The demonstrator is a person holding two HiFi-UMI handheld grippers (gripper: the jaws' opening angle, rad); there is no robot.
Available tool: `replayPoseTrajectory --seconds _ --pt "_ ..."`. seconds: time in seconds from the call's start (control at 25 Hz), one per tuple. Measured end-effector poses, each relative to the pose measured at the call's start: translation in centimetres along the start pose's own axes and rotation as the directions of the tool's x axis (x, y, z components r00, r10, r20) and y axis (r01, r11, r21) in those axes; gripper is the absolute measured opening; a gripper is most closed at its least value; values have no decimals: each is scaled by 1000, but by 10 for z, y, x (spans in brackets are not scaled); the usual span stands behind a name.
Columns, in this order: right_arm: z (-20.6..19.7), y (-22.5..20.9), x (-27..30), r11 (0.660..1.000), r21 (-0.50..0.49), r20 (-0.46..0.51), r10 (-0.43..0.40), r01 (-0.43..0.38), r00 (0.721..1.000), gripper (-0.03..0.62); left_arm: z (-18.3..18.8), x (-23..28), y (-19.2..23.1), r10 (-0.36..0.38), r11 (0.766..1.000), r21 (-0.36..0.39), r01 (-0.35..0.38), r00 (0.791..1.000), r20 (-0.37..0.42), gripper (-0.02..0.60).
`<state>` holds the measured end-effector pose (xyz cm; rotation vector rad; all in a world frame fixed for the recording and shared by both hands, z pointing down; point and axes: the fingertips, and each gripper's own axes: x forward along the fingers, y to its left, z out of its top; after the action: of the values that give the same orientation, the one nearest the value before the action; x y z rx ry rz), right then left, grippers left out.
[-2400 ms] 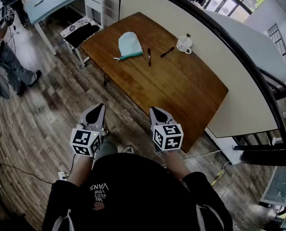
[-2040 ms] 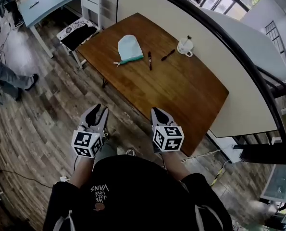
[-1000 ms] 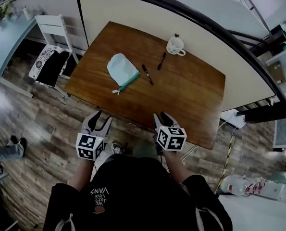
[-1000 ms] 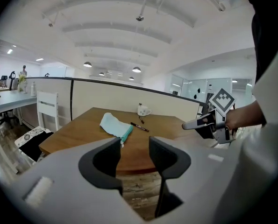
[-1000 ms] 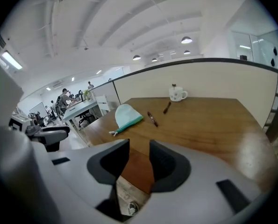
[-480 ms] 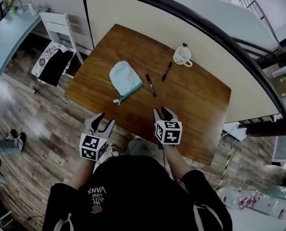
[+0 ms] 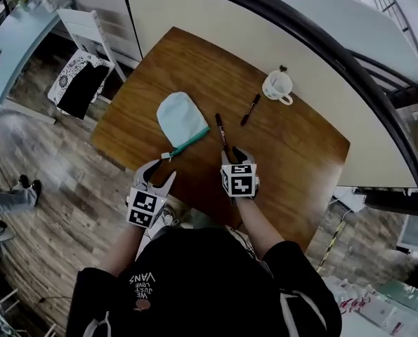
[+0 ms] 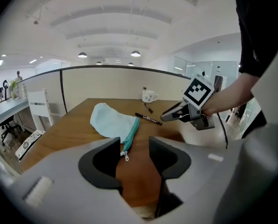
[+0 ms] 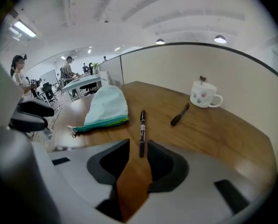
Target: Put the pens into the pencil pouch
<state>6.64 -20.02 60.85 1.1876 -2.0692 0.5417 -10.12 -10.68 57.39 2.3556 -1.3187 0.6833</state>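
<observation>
A pale blue pencil pouch (image 7: 182,120) with a teal zipper lies flat on the brown table (image 7: 293,153). To its right lies a black pen (image 7: 223,133). A second black pen (image 7: 250,109) rests farther back near the mug. My right gripper (image 7: 235,153) hovers open just short of the first pen (image 9: 141,132), whose near end lines up with the gap between the jaws. My left gripper (image 7: 159,174) is open at the table's front edge, pointing at the pouch (image 8: 111,122) and its zipper pull (image 8: 126,157). Neither gripper holds anything.
A white mug (image 7: 277,86) stands at the back of the table against a cream partition (image 7: 265,27). A white chair (image 7: 82,55) and a light blue desk (image 7: 12,44) stand to the left. A person's legs (image 7: 5,202) show on the wooden floor at far left.
The person has stepped up to the table. Both grippers moved forward: the right one now reaches over the tabletop near the first pen, and the left has reached the front edge.
</observation>
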Motion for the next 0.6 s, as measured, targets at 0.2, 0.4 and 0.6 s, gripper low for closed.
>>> replayPoseTrajectory --seconds 0.2,0.4,0.6 --pt "-2 -1 24 999 -34 -26 10 -11 1000 110 3 32 1 -13 998 62 15 999 -39 181" --pt "-5 -5 34 1000 -19 -35 10 -11 999 110 2 57 1 -21 993 114 30 997 -74 181" --pt "-6 -4 38 999 -31 -36 18 -19 999 101 -1 78 4 -26 983 178 47 992 -121 181"
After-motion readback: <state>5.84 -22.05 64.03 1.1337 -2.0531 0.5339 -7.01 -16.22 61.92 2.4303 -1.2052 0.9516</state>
